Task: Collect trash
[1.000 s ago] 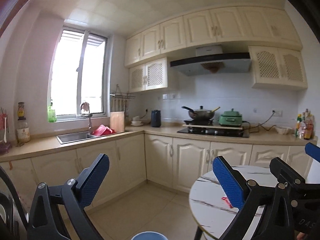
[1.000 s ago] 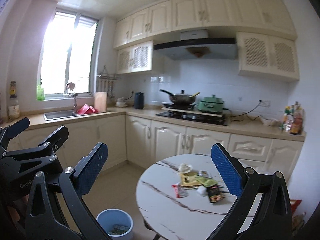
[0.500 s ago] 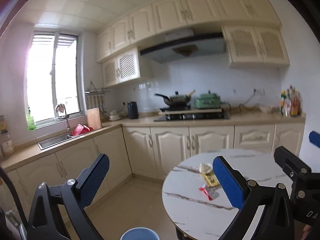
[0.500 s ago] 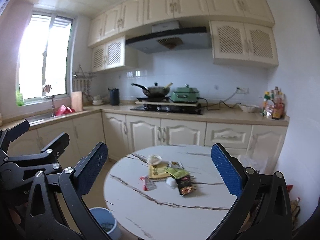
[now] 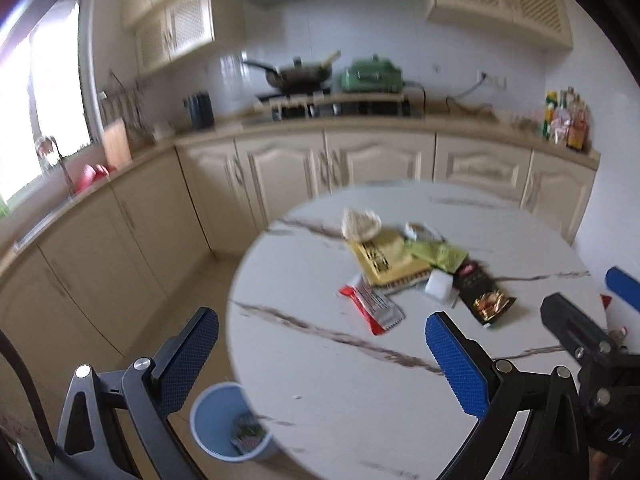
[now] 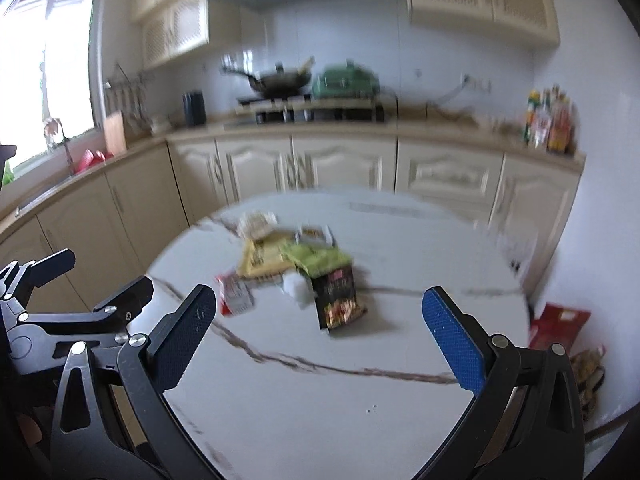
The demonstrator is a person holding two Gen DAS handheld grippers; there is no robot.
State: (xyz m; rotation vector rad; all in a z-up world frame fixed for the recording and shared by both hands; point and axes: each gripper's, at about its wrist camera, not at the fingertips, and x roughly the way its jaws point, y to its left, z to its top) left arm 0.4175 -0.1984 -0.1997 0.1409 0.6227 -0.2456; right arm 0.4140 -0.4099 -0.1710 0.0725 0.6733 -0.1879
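Note:
A heap of wrappers lies on the round marble table (image 5: 360,392) (image 6: 320,400): a red and silver wrapper (image 5: 372,306) (image 6: 234,294), a yellow packet (image 5: 384,258) (image 6: 260,258), a green packet (image 5: 438,254) (image 6: 316,256), a dark packet (image 5: 482,294) (image 6: 338,300), a white lump (image 5: 438,286) (image 6: 298,286) and crumpled paper (image 5: 360,222) (image 6: 256,222). A blue bin (image 5: 230,424) with trash inside stands on the floor by the table's left edge. My left gripper (image 5: 320,360) and right gripper (image 6: 318,336) both hover open and empty, short of the heap.
Cream cabinets and a counter run behind the table, with a wok (image 5: 298,72), a green cooker (image 5: 372,76), a kettle (image 5: 198,110) and bottles (image 5: 566,120). A sink (image 5: 52,200) sits at left. A red bag (image 6: 560,324) lies on the floor at right.
Both views have tilted down and moved nearer to the table, so the trash heap looks larger and closer. Both grippers stayed open. The current frames are motion-blurred.

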